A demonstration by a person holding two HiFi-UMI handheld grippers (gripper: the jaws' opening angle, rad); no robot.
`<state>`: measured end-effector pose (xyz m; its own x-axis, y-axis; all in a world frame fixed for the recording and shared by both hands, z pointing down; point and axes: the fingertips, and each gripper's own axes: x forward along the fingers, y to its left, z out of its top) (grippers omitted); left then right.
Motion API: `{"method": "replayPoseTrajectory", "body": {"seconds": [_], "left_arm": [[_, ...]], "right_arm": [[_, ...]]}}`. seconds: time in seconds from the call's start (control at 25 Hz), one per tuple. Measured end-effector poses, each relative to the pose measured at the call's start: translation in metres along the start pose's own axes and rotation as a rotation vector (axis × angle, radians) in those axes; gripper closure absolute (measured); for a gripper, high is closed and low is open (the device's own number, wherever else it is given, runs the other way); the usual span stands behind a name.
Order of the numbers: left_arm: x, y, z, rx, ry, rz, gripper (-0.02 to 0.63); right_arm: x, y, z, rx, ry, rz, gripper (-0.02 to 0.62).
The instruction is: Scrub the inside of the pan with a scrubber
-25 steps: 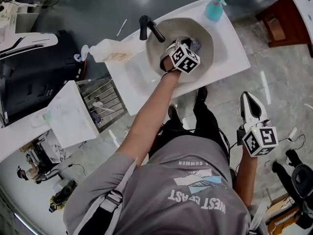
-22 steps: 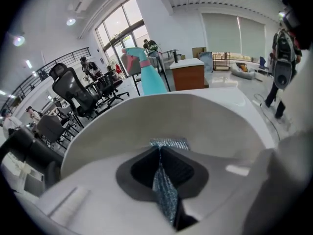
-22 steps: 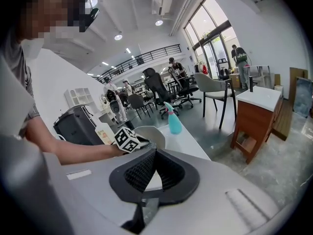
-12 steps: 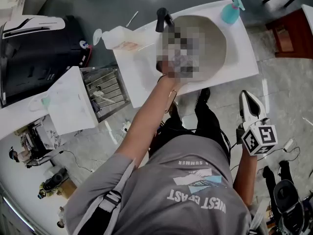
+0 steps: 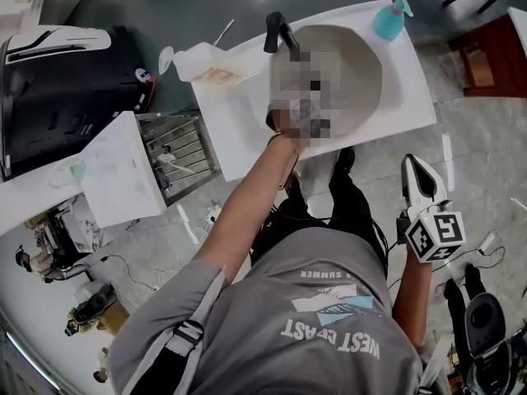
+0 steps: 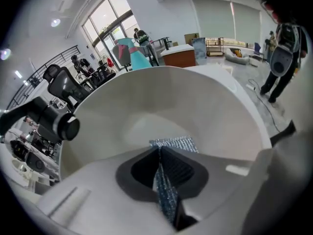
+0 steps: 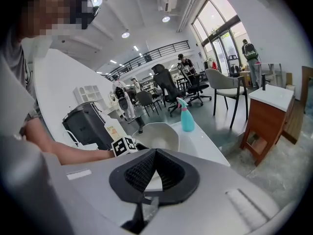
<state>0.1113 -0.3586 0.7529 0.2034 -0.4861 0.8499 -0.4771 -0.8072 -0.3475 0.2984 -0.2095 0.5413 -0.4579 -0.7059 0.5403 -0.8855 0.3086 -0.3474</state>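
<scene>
Your left gripper [image 6: 159, 151] pinches the scrubber [image 6: 172, 143] inside the pan [image 6: 210, 106] for scrubbing, while the right gripper [image 7: 155, 151], jaws pressed together and empty, hangs clear at the pan's 5 o'clock.

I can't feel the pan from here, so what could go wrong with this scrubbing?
1. Nothing seems to steady the pan: the right tongs hang shut beside the person, off the table, so the pan may slide or rock.
2. The left tongs pinch only a thin fold of the scrubber, which may slip out.
</scene>
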Motion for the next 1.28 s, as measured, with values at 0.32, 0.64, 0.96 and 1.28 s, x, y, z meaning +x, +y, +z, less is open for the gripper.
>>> {"method": "replayPoseTrajectory", "body": {"seconds": [0.32, 0.64, 0.96, 1.28], "left_arm": [[0.034, -0.02, 0.052, -0.2, -0.059, -0.116, 0.588], [0.029, 0.042, 0.054, -0.327, -0.107, 0.066, 0.588], [0.006, 0.057, 0.004, -0.315, -0.042, 0.118, 0.589], [0.013, 0.001, 0.002, -0.255, 0.008, -0.048, 0.591]], "right_arm": [[-0.02, -0.036, -0.009, 0.048, -0.003, -0.078, 0.595], [-0.013, -0.045, -0.005, 0.046, 0.009, -0.075, 0.595], [0.015, -0.015, 0.003, -0.001, 0.034, 0.009, 0.595], [0.006, -0.001, -0.002, -0.012, 0.03, 0.004, 0.595]]}}
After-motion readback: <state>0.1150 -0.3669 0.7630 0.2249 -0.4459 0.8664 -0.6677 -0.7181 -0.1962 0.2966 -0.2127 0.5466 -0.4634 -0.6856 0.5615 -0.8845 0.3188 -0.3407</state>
